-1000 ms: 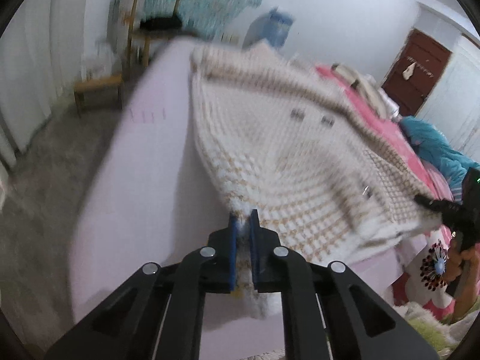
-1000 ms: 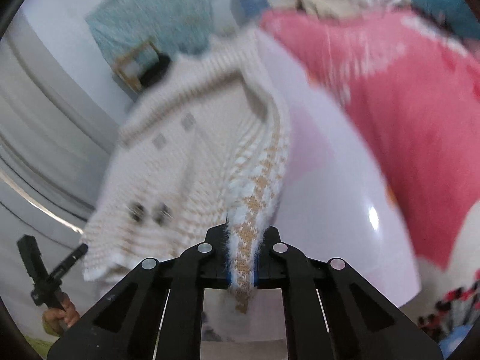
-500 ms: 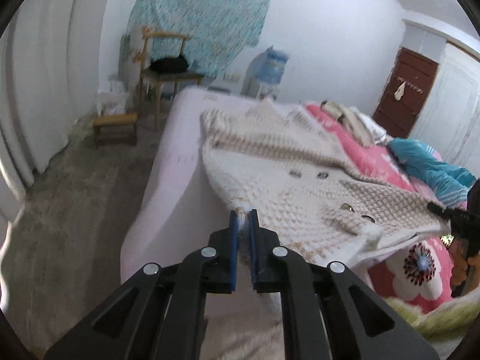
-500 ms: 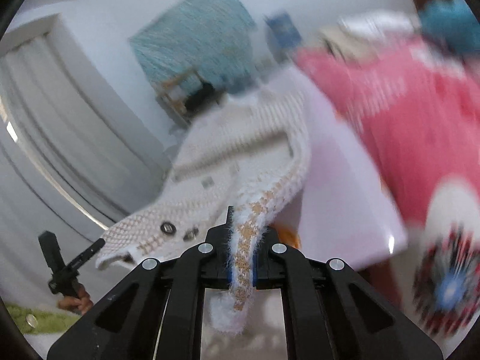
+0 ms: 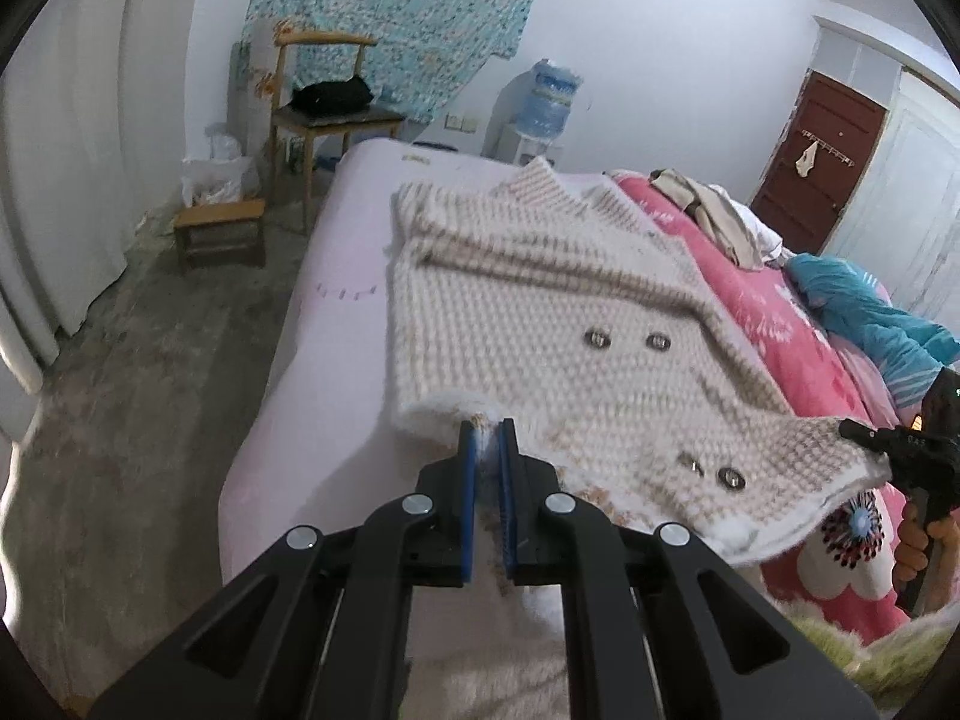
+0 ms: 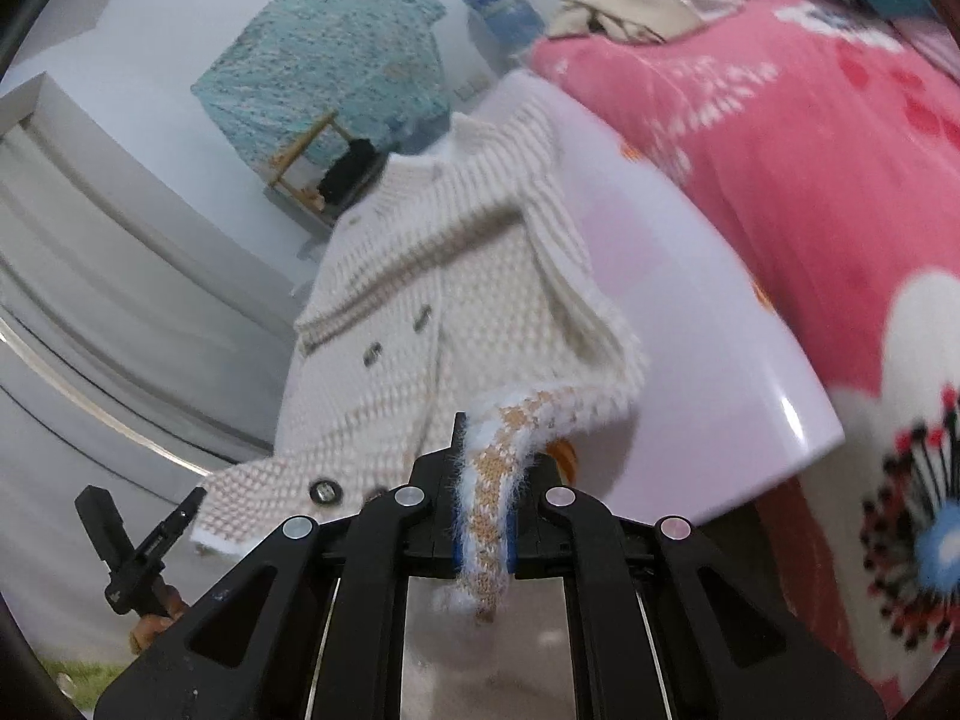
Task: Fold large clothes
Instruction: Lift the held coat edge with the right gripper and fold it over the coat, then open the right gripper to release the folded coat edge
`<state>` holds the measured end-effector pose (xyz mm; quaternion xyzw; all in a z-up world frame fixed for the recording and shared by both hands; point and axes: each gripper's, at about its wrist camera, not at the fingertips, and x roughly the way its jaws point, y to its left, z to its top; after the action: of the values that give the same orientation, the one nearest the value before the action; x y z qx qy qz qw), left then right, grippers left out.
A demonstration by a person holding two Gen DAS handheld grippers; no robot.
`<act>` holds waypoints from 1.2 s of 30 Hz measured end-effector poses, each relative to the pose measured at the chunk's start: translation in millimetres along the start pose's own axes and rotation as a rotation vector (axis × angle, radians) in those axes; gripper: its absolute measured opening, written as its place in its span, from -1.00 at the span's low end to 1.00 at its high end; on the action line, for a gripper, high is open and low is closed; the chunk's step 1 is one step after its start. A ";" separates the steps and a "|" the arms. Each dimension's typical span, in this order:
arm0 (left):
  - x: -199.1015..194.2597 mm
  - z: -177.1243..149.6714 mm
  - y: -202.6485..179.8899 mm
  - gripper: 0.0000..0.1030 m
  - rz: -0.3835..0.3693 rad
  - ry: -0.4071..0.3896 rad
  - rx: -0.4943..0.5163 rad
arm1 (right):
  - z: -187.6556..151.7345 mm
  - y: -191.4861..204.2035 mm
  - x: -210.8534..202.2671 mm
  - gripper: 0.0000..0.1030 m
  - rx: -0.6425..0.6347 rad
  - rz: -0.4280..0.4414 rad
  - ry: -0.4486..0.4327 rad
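Both tongs pinch the knitted coat's hem over the bed

Right now the left tongs (image 5: 487,438) are pressed together on a fluffy white corner of the cream and beige knitted coat (image 5: 558,324), the blue pads (image 5: 467,480) close with only a thin bit of fabric between them. The right tongs (image 6: 483,480) likewise clamp a strip of the hem, white fuzz with a tan check pattern, and its end hangs down past the pads toward the camera. In the left view the right tongs (image 5: 864,435) show at the far right with a hand (image 5: 918,546) on the grip; in the right view the left tongs (image 6: 180,519) sit low on the left.

Between the two, the coat's lower edge is lifted off the bed while the collar end lies flat on the pale lilac mattress (image 5: 336,312). Metal buttons (image 5: 627,339) show in pairs down the front. Beside the coat a pink floral blanket (image 6: 810,180) covers the rest of the bed, with a heap of pale clothes (image 5: 714,216) and a turquoise cloth (image 5: 864,306) farther back. Beyond the bed stand a wooden chair (image 5: 324,96) and a water dispenser (image 5: 543,114), with a patterned teal sheet (image 5: 396,18) on the wall.
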<state>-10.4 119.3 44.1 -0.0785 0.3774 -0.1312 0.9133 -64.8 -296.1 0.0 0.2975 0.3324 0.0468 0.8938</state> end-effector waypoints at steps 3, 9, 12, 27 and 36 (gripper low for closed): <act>9.8 15.2 -2.2 -0.87 -0.005 -0.015 -0.002 | 16.5 0.7 9.9 -0.85 -0.008 -0.002 -0.013; 37.8 45.1 6.7 -0.87 -0.006 -0.022 -0.024 | 48.6 5.8 31.0 -0.84 0.000 -0.002 -0.018; 52.1 59.2 10.6 -0.87 -0.004 -0.019 -0.026 | 65.9 10.7 45.6 -0.83 -0.014 -0.007 -0.017; 108.8 98.7 53.3 0.01 0.019 0.006 -0.162 | 102.0 -26.5 120.2 -0.17 0.080 -0.050 0.054; 105.7 74.2 26.8 0.01 -0.050 0.039 -0.063 | 93.6 4.9 76.4 0.26 -0.094 -0.161 -0.082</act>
<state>119.0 116.5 19.0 -0.1142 0.3971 -0.1435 0.8992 53.2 -317.4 15.9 0.2294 0.3156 -0.0218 0.9205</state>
